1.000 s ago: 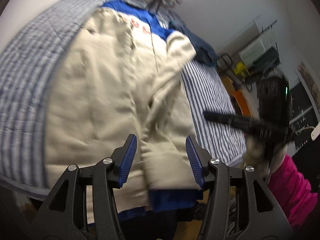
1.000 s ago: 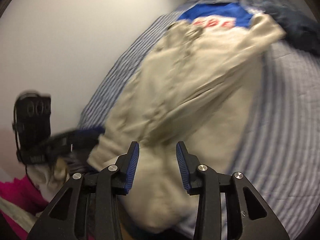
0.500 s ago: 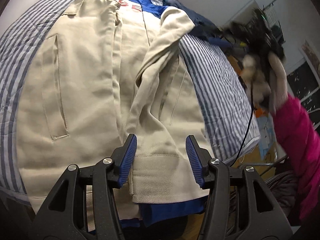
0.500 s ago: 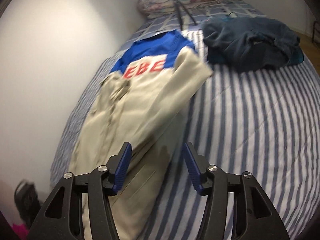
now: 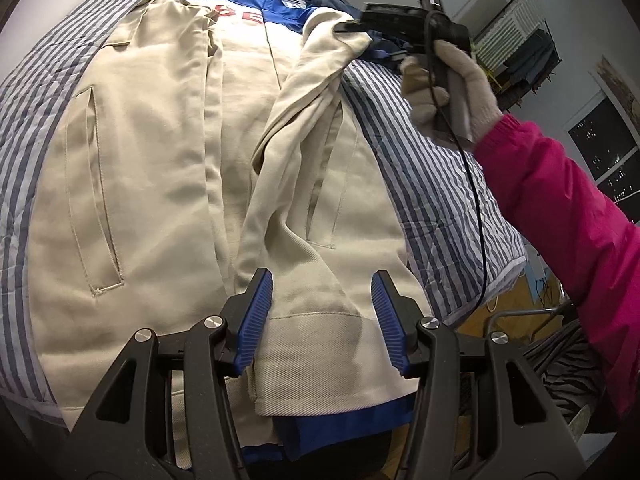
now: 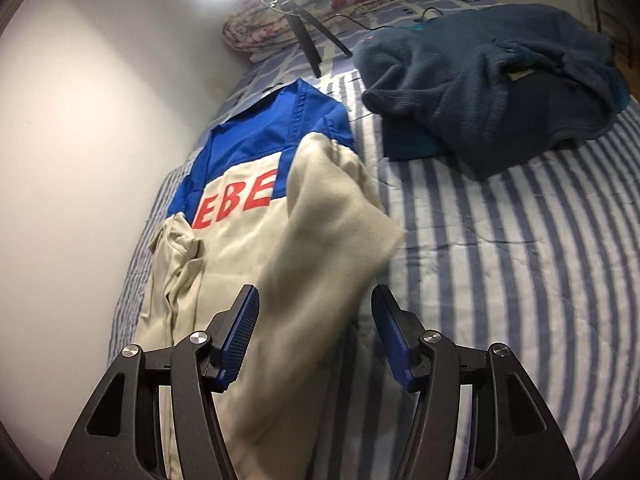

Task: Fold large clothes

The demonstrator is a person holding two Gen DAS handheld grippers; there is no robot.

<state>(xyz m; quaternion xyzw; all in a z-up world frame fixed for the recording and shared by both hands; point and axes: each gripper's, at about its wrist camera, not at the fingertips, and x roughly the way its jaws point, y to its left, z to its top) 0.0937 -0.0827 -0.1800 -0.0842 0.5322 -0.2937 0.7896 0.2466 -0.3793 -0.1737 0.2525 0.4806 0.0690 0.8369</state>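
Cream jacket [image 5: 160,200] lies flat on the striped bed [image 6: 500,280], collar at twelve o'clock, one sleeve [image 5: 312,120] folded across its front. Left gripper [image 5: 322,322] hovers over the hem at six o'clock, jaws spread, pinching nothing. Right gripper [image 6: 314,342] is spread too, empty, above the sleeve's shoulder bend. My read: pin the hem low, grip only the sleeve layer, and lay it straight down the body so no crease bunches.
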